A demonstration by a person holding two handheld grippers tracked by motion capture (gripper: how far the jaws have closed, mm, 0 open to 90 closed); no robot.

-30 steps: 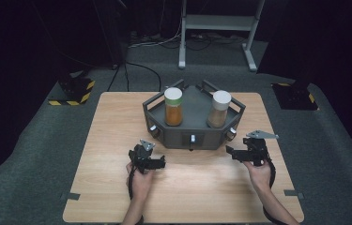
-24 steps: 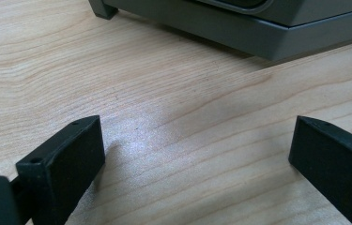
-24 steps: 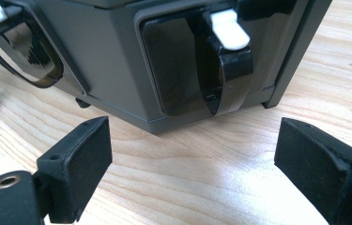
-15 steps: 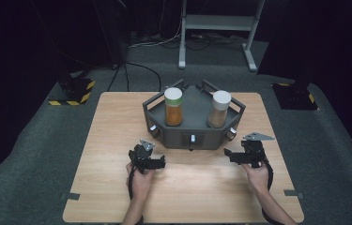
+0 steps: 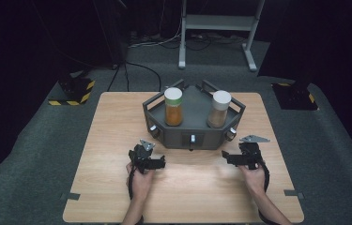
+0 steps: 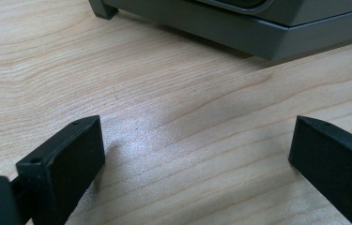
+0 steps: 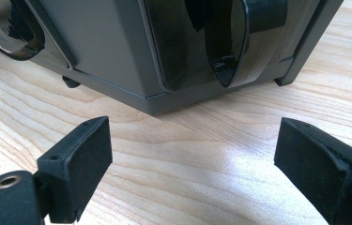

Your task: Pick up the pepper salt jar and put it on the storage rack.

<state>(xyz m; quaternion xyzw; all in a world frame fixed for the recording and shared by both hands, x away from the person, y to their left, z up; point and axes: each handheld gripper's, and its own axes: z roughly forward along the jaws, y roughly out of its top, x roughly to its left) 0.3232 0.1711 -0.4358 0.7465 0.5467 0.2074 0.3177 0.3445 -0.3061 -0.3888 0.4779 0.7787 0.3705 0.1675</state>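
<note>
Both tools, the left tool (image 5: pixel 157 161) and right tool (image 5: pixel 227 157), are held wide apart and empty just before the grey rack (image 5: pixel 192 137) at the worktop's (image 5: pixel 117 140) far middle. The right tool is best advanced squarely onto the black knob (image 7: pixel 239 37), so that nothing is tipped. The orange-filled jar (image 5: pixel 173 107) and brown-filled jar (image 5: pixel 219 108) standing in the rack should be left undisturbed.

A wooden table (image 5: pixel 117 140) is set on grey carpet (image 5: pixel 33 187), with a white metal stand (image 5: pixel 216 23) and cables (image 5: pixel 136 70) seen behind in darkness.
</note>
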